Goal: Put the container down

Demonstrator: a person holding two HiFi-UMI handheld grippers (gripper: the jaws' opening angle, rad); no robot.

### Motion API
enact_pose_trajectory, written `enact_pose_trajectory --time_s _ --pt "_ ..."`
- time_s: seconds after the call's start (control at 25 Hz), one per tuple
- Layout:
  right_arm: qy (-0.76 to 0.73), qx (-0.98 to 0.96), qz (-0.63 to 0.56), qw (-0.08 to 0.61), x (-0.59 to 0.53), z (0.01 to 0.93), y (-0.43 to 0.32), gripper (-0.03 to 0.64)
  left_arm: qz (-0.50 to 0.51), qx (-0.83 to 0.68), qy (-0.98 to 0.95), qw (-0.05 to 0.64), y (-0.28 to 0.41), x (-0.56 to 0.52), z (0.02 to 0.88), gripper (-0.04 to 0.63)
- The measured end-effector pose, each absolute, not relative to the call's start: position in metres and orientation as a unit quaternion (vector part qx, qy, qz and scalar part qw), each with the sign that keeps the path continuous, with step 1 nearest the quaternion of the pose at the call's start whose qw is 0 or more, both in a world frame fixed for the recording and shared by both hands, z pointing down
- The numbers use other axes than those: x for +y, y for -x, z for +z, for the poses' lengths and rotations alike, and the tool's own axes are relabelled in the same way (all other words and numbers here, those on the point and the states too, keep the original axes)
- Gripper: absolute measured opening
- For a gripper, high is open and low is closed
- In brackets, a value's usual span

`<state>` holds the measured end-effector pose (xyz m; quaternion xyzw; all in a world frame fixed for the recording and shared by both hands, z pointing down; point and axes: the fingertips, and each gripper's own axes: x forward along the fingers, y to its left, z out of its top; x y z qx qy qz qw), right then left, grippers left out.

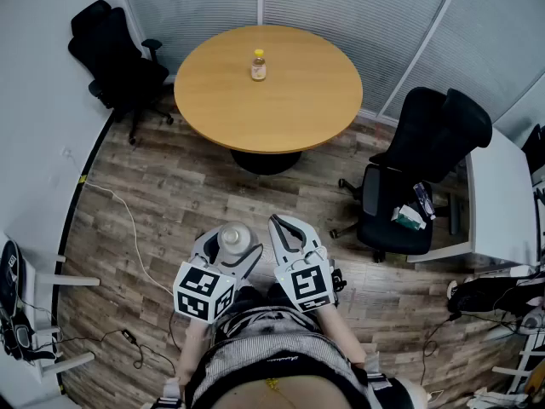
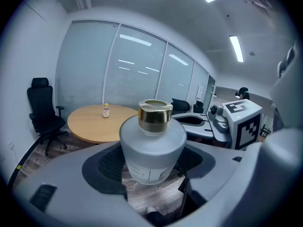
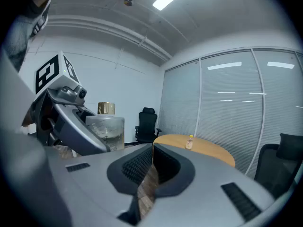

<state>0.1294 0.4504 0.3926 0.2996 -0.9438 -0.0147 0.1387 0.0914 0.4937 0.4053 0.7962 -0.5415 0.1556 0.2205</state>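
Centrally, frosted container [image 2: 152, 148], gold-capped, contents indiscernible, is held above the wooden floor [image 1: 170, 194], well short of the round bench [image 1: 289, 118]. A small yellow-capped bottle [image 1: 258, 65] stands on the bench; black chairs [image 1: 119, 54] flank it. Left gripper [image 1: 232, 239] fingers [image 2: 110, 164] are spread wide, clamping the container. Right gripper [image 1: 287, 231] fingers [image 3: 136, 168] are closed together, empty.
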Motion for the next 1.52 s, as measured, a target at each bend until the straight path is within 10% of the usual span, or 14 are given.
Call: enact_pose_trajectory --time_s 1.52 --pt "-0.317 -0.942 0.012 0.112 0.384 0.402 -0.141 0.025 0.157 -0.52 -0.806 0.234 -0.099 0.43 0.423 0.344"
